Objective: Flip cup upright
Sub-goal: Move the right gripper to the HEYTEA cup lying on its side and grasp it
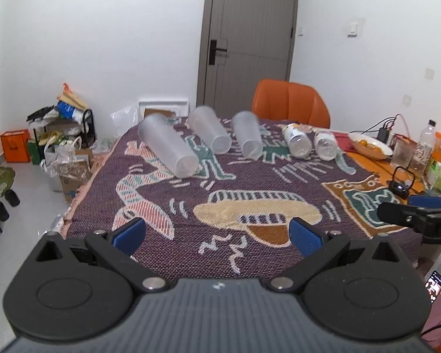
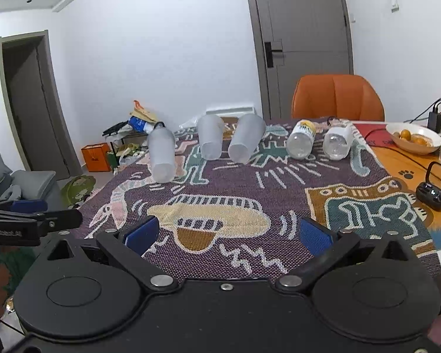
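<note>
Leftmost, the left tongs (image 1: 217, 232) hang wide over the patterned cloth (image 1: 250, 182) on the tabletop, holding nothing. Three frosted cups (image 1: 167, 147) lie on their sides along the far edge, then two clear bottles (image 1: 298, 141). Right tongs (image 2: 232, 234) gape wide too, empty.

Cups (image 1: 168, 150) left of bottles (image 1: 297, 141)
</note>
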A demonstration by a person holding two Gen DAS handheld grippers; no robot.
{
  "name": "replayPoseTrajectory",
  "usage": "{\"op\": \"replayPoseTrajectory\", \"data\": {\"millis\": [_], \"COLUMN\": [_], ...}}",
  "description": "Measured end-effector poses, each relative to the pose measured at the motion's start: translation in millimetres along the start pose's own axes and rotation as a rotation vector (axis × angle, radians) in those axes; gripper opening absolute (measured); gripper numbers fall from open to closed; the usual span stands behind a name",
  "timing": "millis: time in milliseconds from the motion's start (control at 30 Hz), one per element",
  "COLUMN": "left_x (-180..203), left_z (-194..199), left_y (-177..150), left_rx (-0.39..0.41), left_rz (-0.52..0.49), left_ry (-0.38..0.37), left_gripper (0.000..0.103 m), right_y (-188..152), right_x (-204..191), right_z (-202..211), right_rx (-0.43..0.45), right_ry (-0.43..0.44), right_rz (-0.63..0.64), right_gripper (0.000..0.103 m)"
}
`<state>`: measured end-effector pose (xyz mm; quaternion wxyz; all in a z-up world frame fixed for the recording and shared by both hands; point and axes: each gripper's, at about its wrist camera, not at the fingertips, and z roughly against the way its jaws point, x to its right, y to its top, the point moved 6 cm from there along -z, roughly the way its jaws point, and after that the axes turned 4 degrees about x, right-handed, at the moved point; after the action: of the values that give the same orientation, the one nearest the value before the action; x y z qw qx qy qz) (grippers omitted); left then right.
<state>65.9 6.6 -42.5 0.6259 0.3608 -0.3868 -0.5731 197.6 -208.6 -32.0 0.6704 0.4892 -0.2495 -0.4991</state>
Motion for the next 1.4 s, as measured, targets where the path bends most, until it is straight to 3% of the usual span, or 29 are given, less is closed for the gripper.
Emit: {"op": "replayPoseTrajectory", "data": {"millis": [633,1400], "left_x": [-61,-172], "left_z": [-91,-155], "left_y": [23,31], "left_rx": [-0.056,-0.101], "left_rz": [0.135,0.330], "left_ry": [0.055,0.181], "left_gripper": [0.103,0.103], "right_y": [24,66], "right_x": [-32,-114], "right_z": [-118,-270], "right_rx": [-0.149,-0.312], "right_ry": [0.128,0.278], "right_rz": [0.077,0.203], "right_gripper": [0.103,0.097]}}
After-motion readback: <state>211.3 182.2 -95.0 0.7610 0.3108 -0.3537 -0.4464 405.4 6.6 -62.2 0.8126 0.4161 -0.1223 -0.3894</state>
